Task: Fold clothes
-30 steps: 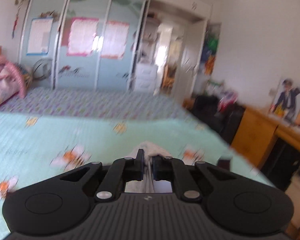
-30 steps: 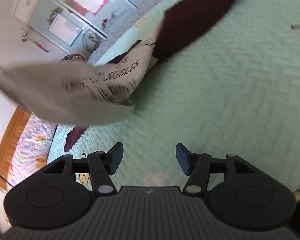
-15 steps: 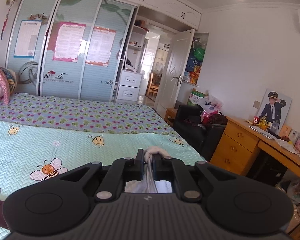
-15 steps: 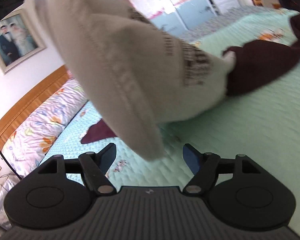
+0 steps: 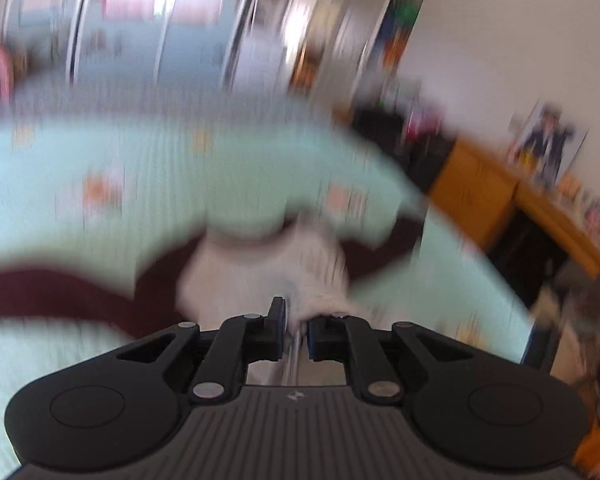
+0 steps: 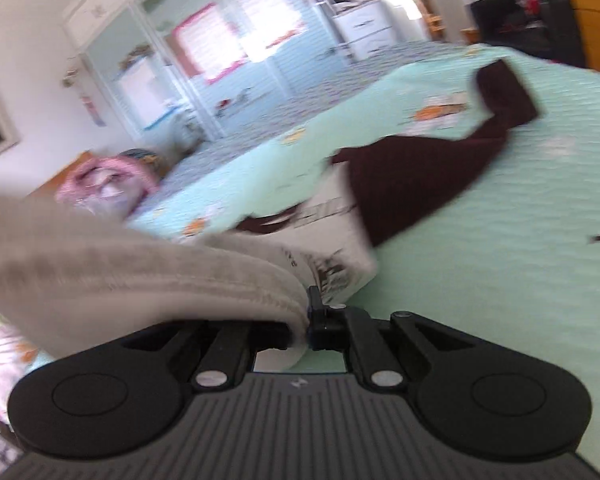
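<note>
The cream sweatshirt with dark brown sleeves (image 6: 152, 276) fills the lower left of the right wrist view, its hem bunched against my right gripper (image 6: 309, 322). Those jaws have just been closing and now pinch the hem fabric between them. In the blurred left wrist view, the same garment (image 5: 260, 276) sits at lower centre, and my left gripper (image 5: 296, 330) is clamped nearly closed on a fold of its pale cloth. One brown sleeve (image 6: 428, 184) trails across the mint green quilt (image 6: 520, 280) toward the upper right. A pink bundle (image 6: 104, 186) lies at middle left, before the wardrobe doors (image 6: 204, 64).
</note>
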Demonstrator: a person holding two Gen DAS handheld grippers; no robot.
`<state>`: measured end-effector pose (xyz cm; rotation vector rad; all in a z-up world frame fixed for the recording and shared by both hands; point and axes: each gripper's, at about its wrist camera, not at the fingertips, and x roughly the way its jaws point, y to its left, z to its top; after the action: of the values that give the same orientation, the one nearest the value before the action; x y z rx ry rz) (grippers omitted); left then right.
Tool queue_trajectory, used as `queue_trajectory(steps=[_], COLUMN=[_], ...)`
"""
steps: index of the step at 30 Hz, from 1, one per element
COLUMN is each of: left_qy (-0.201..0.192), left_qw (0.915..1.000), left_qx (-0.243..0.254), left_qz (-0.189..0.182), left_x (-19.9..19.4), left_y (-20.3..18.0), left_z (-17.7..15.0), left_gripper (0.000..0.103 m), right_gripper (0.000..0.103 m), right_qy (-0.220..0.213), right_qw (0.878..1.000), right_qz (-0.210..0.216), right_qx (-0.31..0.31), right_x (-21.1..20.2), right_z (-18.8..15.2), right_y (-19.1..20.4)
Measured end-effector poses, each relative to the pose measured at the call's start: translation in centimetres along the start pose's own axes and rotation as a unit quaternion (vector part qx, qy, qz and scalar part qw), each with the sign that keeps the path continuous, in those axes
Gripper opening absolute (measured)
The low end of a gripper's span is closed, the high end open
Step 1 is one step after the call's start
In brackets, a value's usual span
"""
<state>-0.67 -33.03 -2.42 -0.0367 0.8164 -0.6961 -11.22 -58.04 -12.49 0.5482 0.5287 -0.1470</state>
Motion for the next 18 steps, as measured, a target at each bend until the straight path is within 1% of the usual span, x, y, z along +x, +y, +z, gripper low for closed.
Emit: queue_trajectory(steps=[2, 3, 4, 6, 7, 8, 10, 12, 14, 16, 18], left_qy=[0.069, 0.093, 0.106, 0.128, 0.129, 0.126, 0.12, 0.117, 0.112, 0.1, 0.084], left_qw=[0.9974, 0.9952, 0.9937, 0.9906, 0.9901, 0.99, 0.9897, 0.989, 0.988, 0.9868, 0.9844], left_qx=[-0.013, -0.02, -0.027, -0.042, -0.049, -0.056, -0.071, -0.084, -0.102, -0.126, -0.154], left_qz=[0.018, 0.023, 0.024, 0.026, 0.027, 0.029, 0.033, 0.03, 0.027, 0.022, 0.015], left_x=[2.9, 3.8, 4.2, 4.6, 4.3, 3.8, 2.8, 1.8, 0.9, 0.1, -0.7], left_y=[1.4, 2.1, 2.9, 4.3, 4.9, 5.6, 6.8, 7.9, 8.9, 9.9, 11.0], left_z=[-2.8, -3.9, -5.0, -6.8, -7.3, -7.7, -8.3, -8.9, -9.5, -9.7, -9.7], left_gripper=[0.01, 0.01, 0.01, 0.015, 0.025, 0.038, 0.051, 0.052, 0.052, 0.052, 0.052], right_gripper=[0.025, 0.041, 0.048, 0.052, 0.057, 0.059, 0.063, 0.064, 0.064, 0.064, 0.064], right_qy=[0.036, 0.054, 0.07, 0.086, 0.09, 0.094, 0.098, 0.101, 0.11, 0.121, 0.132], right_qw=[0.999, 0.998, 0.996, 0.995, 0.995, 0.995, 0.994, 0.994, 0.993, 0.991, 0.99], right_qz=[-0.032, -0.042, -0.045, -0.042, -0.041, -0.04, -0.045, -0.048, -0.051, -0.057, -0.056], right_qx=[0.004, 0.008, 0.011, 0.012, 0.01, 0.007, -0.001, -0.004, 0.006, 0.022, 0.015], right_x=[0.5, 0.7, 0.6, -0.1, -0.6, -1.0, -2.2, -2.9, -3.2, -3.1, -3.4], right_z=[-0.6, -1.0, -1.4, -2.0, -2.2, -2.3, -3.1, -3.0, -2.9, -2.3, -1.9], right_y=[-2.4, -3.2, -3.8, -4.3, -4.4, -4.6, -3.3, -2.6, -2.2, -1.9, -1.2])
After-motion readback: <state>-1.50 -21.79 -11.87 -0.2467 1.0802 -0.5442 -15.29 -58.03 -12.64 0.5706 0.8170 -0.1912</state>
